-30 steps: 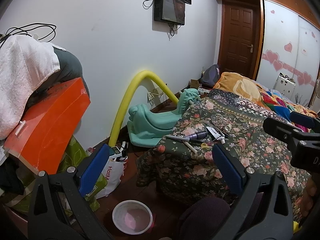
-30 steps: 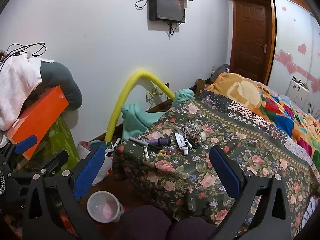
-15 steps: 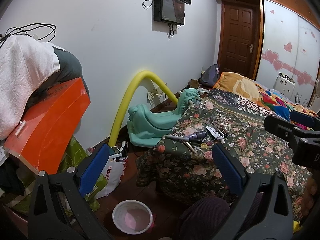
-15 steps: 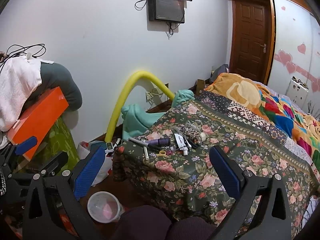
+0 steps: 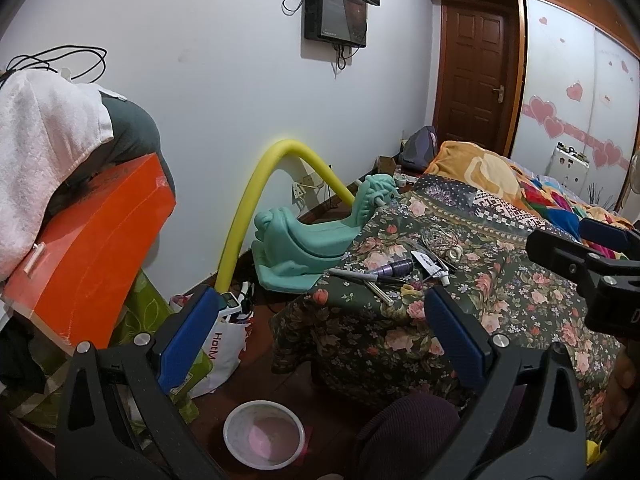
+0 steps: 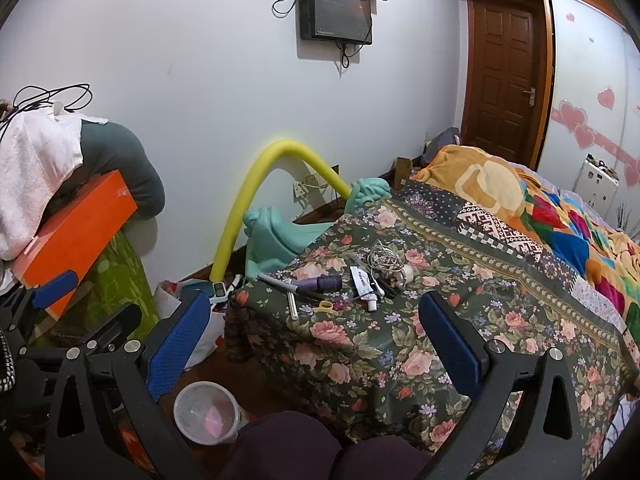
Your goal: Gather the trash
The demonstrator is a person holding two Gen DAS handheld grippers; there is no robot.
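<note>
Bedroom corner seen from both wrist cameras. Left gripper and right gripper each hang with blue-padded fingers spread wide and nothing between them; the right gripper also shows at the right edge of the left wrist view, and the left gripper at the left edge of the right wrist view.

Floral bedspread covers the near end of the bed. On it lies a loose cluster of small items: white tube, purple cylinder, grey pen, yellow-handled scissors, tangled cord. Which of these is trash cannot be told.

On the floor beside the bed stands a round white bin with a pink scrap inside, below and between the left gripper's fingers; it also appears in the right wrist view. A white shopping bag sits near it, against the wall. Yellow foam tube arches over a teal plastic rocker. Orange box lies tilted under a white towel.
</note>
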